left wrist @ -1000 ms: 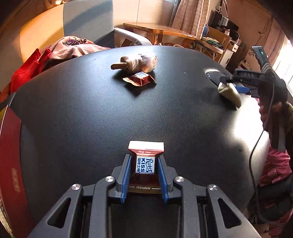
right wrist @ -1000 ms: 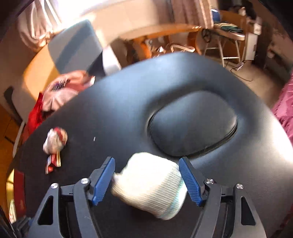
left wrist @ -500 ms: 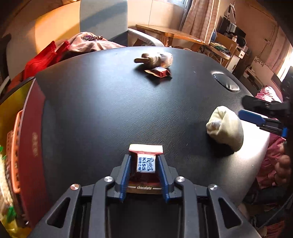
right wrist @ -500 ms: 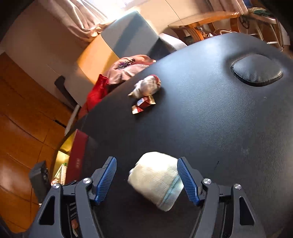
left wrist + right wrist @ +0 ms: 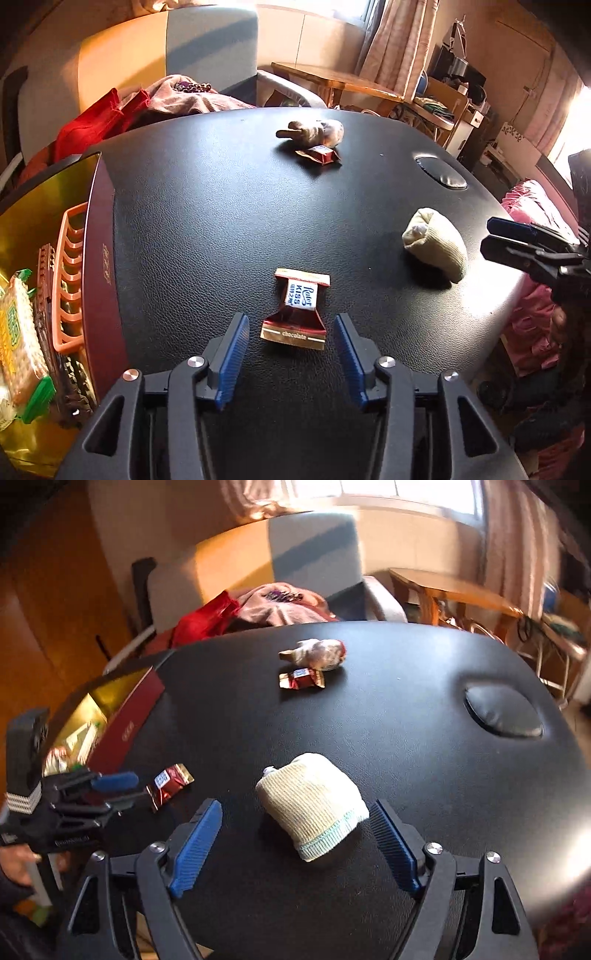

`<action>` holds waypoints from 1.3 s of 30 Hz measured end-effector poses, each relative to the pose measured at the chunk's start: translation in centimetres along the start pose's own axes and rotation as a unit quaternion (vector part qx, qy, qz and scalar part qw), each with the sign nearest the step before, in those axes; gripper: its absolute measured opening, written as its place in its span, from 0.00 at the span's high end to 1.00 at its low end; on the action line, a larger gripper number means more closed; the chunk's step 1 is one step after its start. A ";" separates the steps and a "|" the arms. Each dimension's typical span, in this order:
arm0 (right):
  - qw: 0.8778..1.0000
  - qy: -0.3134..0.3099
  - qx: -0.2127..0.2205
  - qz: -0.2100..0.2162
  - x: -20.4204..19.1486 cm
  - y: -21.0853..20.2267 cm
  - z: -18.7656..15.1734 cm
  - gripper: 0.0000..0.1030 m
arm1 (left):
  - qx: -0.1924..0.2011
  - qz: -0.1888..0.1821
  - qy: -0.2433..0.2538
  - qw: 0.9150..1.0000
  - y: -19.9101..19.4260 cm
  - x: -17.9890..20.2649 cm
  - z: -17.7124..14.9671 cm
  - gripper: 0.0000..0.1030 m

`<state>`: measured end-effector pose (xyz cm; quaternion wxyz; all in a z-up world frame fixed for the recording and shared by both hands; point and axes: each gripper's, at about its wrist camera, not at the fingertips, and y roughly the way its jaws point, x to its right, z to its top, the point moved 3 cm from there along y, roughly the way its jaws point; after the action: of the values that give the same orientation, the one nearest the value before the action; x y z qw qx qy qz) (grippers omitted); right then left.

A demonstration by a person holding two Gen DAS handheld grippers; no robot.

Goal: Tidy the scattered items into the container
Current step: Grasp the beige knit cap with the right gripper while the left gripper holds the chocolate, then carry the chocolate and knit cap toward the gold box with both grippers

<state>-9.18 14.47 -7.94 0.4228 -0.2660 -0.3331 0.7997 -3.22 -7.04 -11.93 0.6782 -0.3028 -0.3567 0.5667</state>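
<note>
A red chocolate wrapper (image 5: 298, 311) lies on the black padded table (image 5: 207, 229), just ahead of my open left gripper (image 5: 291, 332); it also shows in the right wrist view (image 5: 169, 783). A rolled cream sock (image 5: 312, 805) lies between the spread fingers of my open right gripper (image 5: 295, 827); the left wrist view shows the sock (image 5: 436, 246) too. A second wrapper (image 5: 320, 155) and a crumpled bundle (image 5: 317, 132) lie at the table's far side. The red box (image 5: 99, 258) with a gold lining stands at the left edge.
The box holds a pink basket (image 5: 68, 280) and a cracker pack (image 5: 18, 332). An oval pad (image 5: 502, 712) is set into the table at the right. A chair with clothes (image 5: 273, 605) stands behind the table.
My left gripper has opened and let the chocolate wrapper down on the table. My right gripper, still open, has drawn back with the sock lying between its fingers.
</note>
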 end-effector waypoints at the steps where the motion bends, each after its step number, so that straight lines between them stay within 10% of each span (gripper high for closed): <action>1: 1.000 -0.009 -0.004 0.001 0.0 0.2 0.2 0.16 | -0.001 0.003 0.005 1.000 0.1 0.1 0.3 0.53; 12: 0.993 -0.085 -0.080 0.007 0.8 5.0 2.4 0.11 | -0.040 0.010 0.035 0.999 3.6 1.3 1.9 0.53; 18: 0.987 -0.112 -0.115 0.006 0.0 6.9 2.1 0.26 | -0.036 0.016 0.039 0.998 4.2 1.7 2.3 0.53; 39: 0.995 -0.067 -0.057 -0.047 -2.3 5.1 -0.9 0.35 | -0.007 0.012 0.015 1.000 2.6 0.7 0.5 0.62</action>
<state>-9.93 10.60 -12.05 0.4206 -0.2193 -0.4181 0.7747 -4.96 -5.90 -13.65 0.6744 -0.3205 -0.3471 0.5674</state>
